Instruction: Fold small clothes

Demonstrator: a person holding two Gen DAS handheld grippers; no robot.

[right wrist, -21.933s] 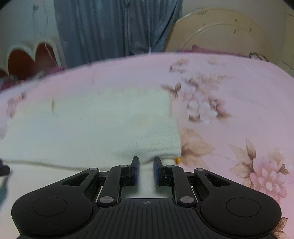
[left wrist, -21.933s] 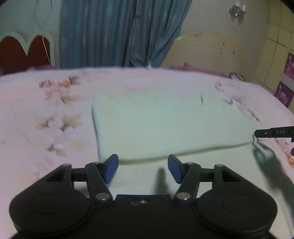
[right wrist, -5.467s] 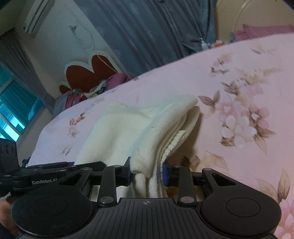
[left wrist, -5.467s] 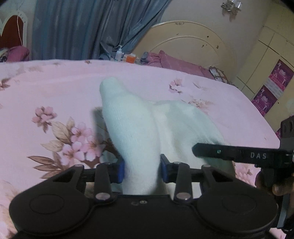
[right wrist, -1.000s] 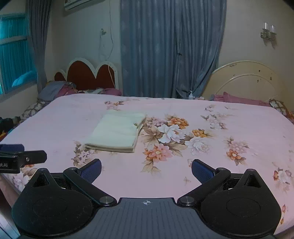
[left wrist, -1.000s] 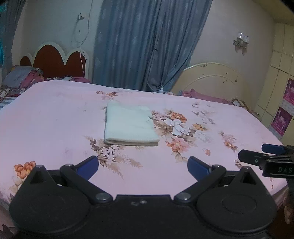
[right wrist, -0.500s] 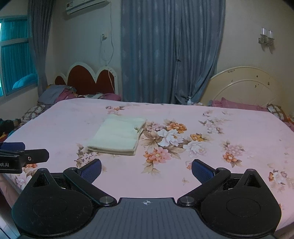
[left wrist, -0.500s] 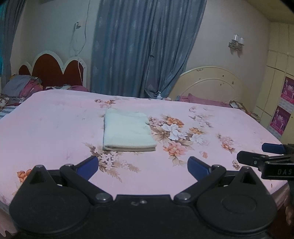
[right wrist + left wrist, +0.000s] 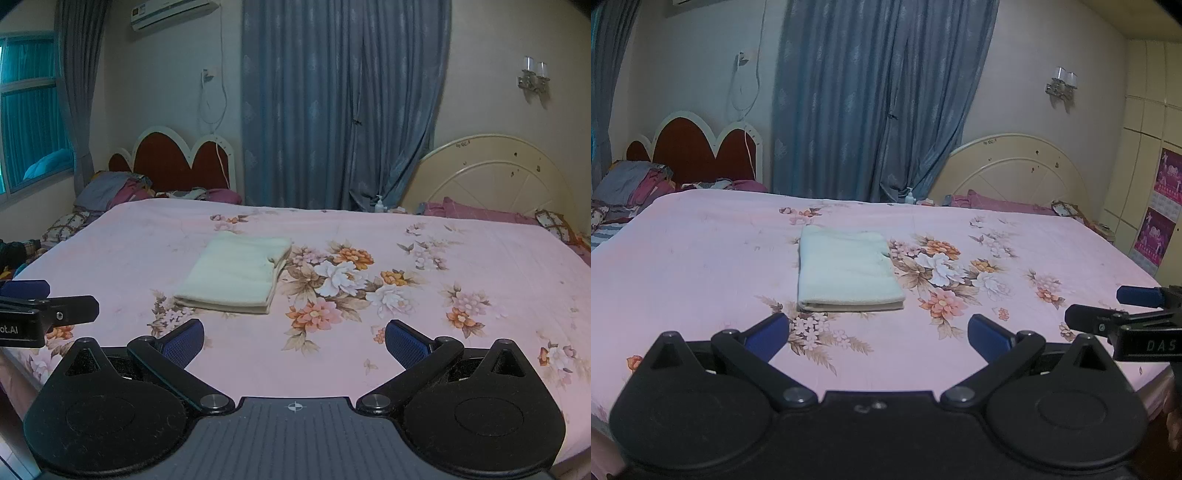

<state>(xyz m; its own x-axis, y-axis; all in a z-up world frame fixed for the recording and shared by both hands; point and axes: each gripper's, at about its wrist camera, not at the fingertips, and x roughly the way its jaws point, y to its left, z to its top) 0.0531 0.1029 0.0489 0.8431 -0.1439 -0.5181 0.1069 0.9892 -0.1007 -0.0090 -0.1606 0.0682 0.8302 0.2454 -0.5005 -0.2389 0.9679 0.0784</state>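
Left gripper (image 9: 877, 334): jaws spread wide, holding nothing, hovering at the near edge of the bed (image 9: 701, 258). Folded cloth (image 9: 847, 269): cream, a neat flat rectangle on the pink flowered sheet, left of the large flower print (image 9: 945, 273), well apart from both grippers. Right gripper (image 9: 293, 341): jaws likewise spread wide and empty, at the near edge. Blue curtain (image 9: 343, 103) behind the bed.
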